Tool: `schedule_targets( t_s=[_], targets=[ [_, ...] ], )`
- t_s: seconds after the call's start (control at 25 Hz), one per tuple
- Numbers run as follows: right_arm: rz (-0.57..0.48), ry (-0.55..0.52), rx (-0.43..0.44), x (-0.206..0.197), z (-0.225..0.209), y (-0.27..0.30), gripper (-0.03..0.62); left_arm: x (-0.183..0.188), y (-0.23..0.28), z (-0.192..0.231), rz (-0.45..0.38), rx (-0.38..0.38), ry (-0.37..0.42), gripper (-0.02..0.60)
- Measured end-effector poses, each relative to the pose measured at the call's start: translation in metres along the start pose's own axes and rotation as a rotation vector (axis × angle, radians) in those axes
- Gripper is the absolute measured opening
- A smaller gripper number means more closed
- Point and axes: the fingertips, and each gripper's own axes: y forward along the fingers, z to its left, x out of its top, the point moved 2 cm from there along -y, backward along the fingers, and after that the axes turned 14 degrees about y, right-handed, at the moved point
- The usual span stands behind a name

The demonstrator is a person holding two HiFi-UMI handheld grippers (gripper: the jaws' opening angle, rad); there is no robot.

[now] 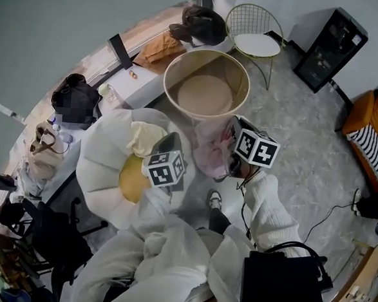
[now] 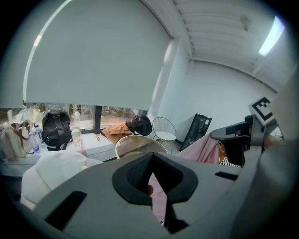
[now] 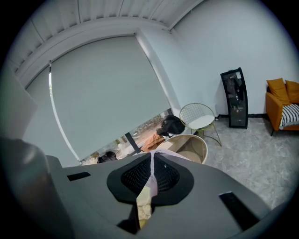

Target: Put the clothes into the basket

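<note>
The right gripper [image 3: 150,173] is clamped on a pink garment [image 1: 209,154]; the left gripper [image 2: 153,186] is clamped on the same cloth. The garment is slung between the two, with its long axis running left to right. It is held just on the near side of the basket [image 1: 241,72], which lies straight ahead. Neither gripper is clearly nearer the rim. The basket is empty (bare floor visible). A cream garment [image 1: 145,137] remains on the white seat [image 1: 101,157], left.

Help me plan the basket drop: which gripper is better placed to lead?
Probably right: the right gripper is shut on the pink garment, whose bulk hangs at it beside the basket.
</note>
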Motion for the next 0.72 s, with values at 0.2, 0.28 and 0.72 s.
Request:
schedule_targets(
  t_s=[0.2,0.28,0.72],
  targets=[
    [0.032,0.058,-0.032,-0.026,-0.049,0.007,0.029,-0.026,0.017,-0.023,0.066,-0.018,0.021,0.006],
    [0.038,0.079,-0.034,-0.037,-0.069,0.017,0.029,-0.035,0.027,-0.029,0.072,-0.024,0.019,0.006],
    [0.164,0.093,-0.044,-0.132,-0.171,0.088,0.029,-0.127,0.111,-0.055,0.138,-0.05,-0.02,0.006]
  ],
)
